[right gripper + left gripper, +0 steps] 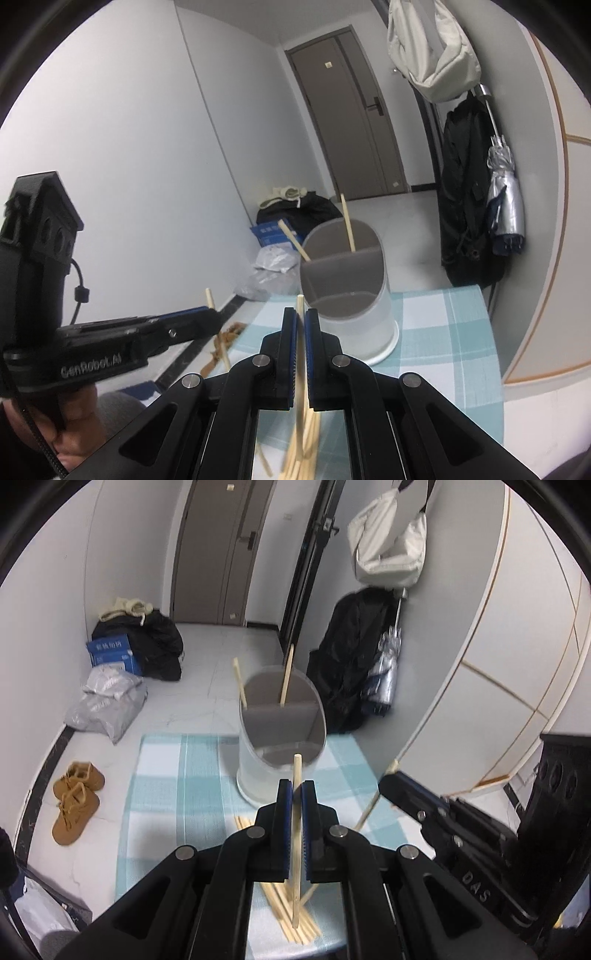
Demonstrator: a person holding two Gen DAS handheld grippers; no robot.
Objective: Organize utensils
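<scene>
Both claws are pinched nearly closed, each on a single wooden chopstick: the left claw (296, 794) grips a chopstick (296, 834) that stands upright between its blue pads, and the right claw (301, 321) grips another chopstick (300, 347) the same way, its tip rising just above the fingers. Below both, a loose pile of chopsticks (291, 912) lies on the counter (162, 775), which is covered by a blue and white checked cloth. Ahead stands a translucent white utensil holder (266, 771) with a grey divider splitting it into compartments; two chopsticks (286, 675) already lean in its far compartment, one tilted left and one nearly upright, while the near compartment shows only its grey floor. In the left wrist view the right claw enters from the right side with its chopstick slanting down toward the cloth, near the holder but apart from it. Lettering on the right tool reads "DAS" (476, 886); in the right wrist view the left tool carries "GenRobot.AI" (91, 367). Beyond the counter, on the floor, sit tan boots (75, 801), a grey plastic package (107, 705), a blue box (114, 657) with Chinese print too small to read, and black bags. A pale bag (391, 542), a dark coat (351, 657) and a folded silver umbrella (386, 668) hang by the wall, with a brown door (225, 550) behind.
</scene>
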